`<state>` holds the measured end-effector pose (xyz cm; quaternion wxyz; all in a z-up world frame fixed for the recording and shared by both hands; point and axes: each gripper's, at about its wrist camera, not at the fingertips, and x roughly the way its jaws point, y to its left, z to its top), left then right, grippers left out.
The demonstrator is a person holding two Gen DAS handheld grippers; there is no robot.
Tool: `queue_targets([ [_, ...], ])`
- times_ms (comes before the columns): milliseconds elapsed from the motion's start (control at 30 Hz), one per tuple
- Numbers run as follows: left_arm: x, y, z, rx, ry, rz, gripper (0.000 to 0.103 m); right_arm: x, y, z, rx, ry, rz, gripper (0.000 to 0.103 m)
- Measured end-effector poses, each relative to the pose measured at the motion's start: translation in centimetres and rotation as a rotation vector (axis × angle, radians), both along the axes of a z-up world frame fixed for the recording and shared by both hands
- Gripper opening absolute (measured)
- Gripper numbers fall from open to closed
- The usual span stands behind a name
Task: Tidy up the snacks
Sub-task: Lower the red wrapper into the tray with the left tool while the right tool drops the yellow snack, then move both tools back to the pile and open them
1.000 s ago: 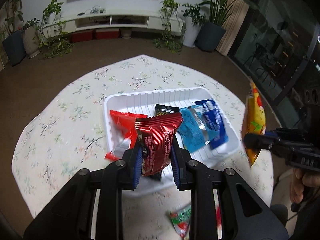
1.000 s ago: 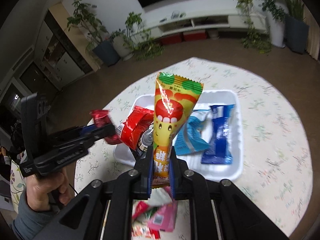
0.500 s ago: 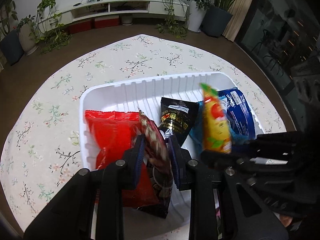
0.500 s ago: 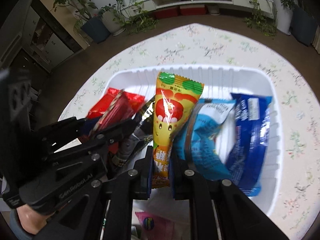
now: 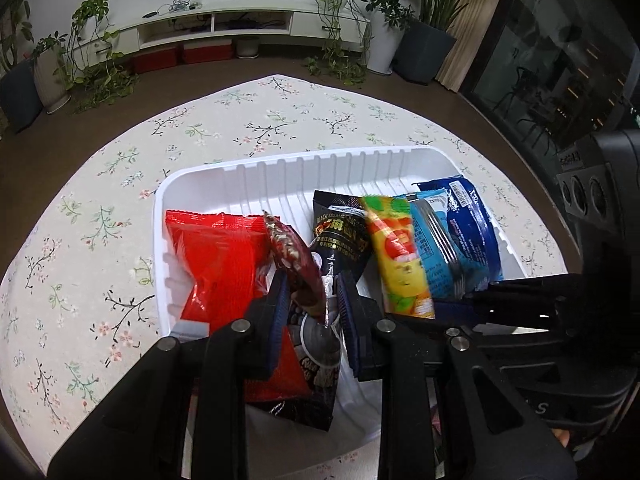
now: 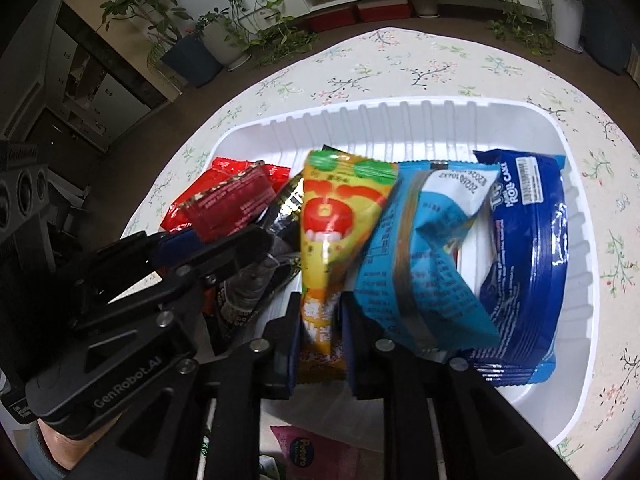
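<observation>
A white ribbed tray (image 5: 280, 168) (image 6: 440, 120) sits on the floral tablecloth. My left gripper (image 5: 310, 312) is shut on a dark red snack packet (image 5: 294, 260), held low inside the tray over a bright red packet (image 5: 216, 260). It also shows in the right wrist view (image 6: 236, 204). My right gripper (image 6: 320, 332) is shut on a yellow snack packet (image 6: 332, 236) (image 5: 396, 256), held inside the tray between a black packet (image 5: 340, 236) and a light blue packet (image 6: 416, 256). A dark blue roll cake packet (image 6: 528, 256) lies at the tray's right.
A pink packet (image 6: 312, 452) lies on the table in front of the tray. The round table's edge curves all around. Plants and a white TV shelf (image 5: 224, 24) stand far behind.
Both grippers have come down from above the table into the tray with their packets. The two packets now sit among the snacks in the tray, still gripped.
</observation>
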<state>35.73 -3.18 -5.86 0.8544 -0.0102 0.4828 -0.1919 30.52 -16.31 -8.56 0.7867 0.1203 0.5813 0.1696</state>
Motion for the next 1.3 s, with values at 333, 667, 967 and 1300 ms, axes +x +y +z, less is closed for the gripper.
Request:
queue_targets([
  [333, -3.5, 2.0, 3.6, -0.048, -0.066, 0.034, 0.077, -2.6, -1.6, 3.6, -0.034, -0.091, -0.043, 0.057],
  [667, -12.8, 4.4, 7.9, 0.008, -0.188, 0.068, 0.103, -11.0, -6.2, 11.6, 0.149, -0.373, -0.121, 0.095],
  [967, -22.8, 6.0, 5.1, 0.006, -0.1, 0.156, 0.103, -22.6, -7.8, 9.5, 0.149, -0.371, -0.203, 0.096],
  [1300, -30.4, 3.9, 2.7, -0.046, -0.051, 0.137, 0.102, -29.4, -6.3, 5.1, 0.123, -0.296, -0.224, 0.096],
])
